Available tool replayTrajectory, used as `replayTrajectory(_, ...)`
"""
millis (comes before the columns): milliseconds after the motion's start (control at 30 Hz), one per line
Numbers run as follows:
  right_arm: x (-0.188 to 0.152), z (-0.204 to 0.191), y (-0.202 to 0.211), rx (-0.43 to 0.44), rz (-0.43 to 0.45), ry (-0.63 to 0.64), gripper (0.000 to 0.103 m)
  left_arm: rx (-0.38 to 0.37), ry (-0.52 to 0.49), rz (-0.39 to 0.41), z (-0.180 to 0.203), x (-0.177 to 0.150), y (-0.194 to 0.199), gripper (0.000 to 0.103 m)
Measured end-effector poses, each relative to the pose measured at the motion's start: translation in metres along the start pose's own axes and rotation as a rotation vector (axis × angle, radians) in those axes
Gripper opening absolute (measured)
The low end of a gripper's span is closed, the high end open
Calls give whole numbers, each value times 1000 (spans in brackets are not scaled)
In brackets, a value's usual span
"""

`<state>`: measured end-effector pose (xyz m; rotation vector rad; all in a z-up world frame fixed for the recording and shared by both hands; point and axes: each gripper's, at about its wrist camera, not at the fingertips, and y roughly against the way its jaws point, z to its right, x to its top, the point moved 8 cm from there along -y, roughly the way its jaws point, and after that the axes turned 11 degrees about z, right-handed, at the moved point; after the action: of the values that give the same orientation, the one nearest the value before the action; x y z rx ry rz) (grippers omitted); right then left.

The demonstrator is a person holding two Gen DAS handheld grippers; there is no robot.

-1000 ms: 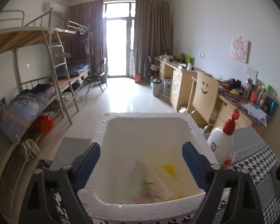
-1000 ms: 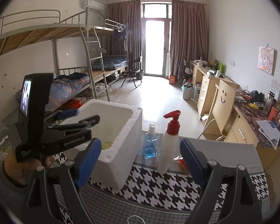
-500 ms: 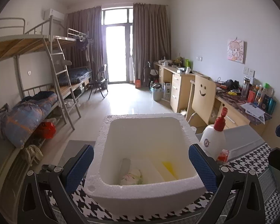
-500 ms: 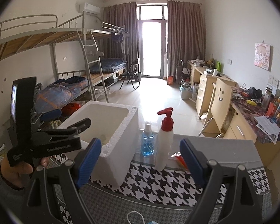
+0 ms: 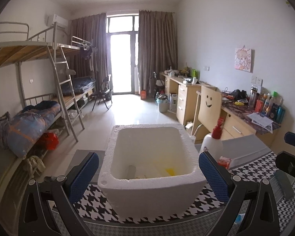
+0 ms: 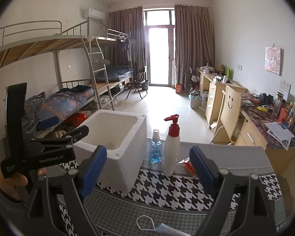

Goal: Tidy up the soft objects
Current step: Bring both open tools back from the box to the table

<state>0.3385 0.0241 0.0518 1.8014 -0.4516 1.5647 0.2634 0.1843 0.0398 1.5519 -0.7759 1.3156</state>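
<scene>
A white foam box (image 5: pixel 147 192) stands on the houndstooth tablecloth (image 6: pixel 167 188). On its floor lie a yellow piece (image 5: pixel 170 170) and a pale roll (image 5: pixel 131 170); the box's near wall hides the rest. My left gripper (image 5: pixel 148 177) is open and empty, held back on the near side of the box. From the right wrist view the left gripper (image 6: pixel 64 127) hovers beside the box (image 6: pixel 116 137), held by a hand (image 6: pixel 11 179). My right gripper (image 6: pixel 147 171) is open and empty above the cloth. A blue face mask (image 6: pixel 163 228) lies below it at the table's near edge.
A white pump bottle (image 6: pixel 172 147) with a red top, a blue spray bottle (image 6: pixel 156 149) and a red packet (image 6: pixel 186 163) stand right of the box. Bunk beds (image 6: pixel 68 98) line the left wall, and desks and a wooden chair (image 6: pixel 230 108) the right.
My left gripper has pulled back and up out of the box mouth, and its jaws stand wider. The right gripper has drawn back too, bringing the mask into view.
</scene>
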Motion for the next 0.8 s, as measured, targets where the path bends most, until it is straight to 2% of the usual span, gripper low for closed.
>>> replayTrajectory(367,1,-1,30,-7,39,-2,89,-36,-5,59,16,6,35,102)
replayTrajectory(533,0,1,42,-12,55,-3,89,-36,-3,66,18,4,43,102)
replayTrajectory(700,-4,4,50,-16,59,-6,89,10,-6,58,20,-2,47,102)
replayTrajectory(800,-6,7,56,-20,66,-11,89,-5,1,64,24,-4,55,102)
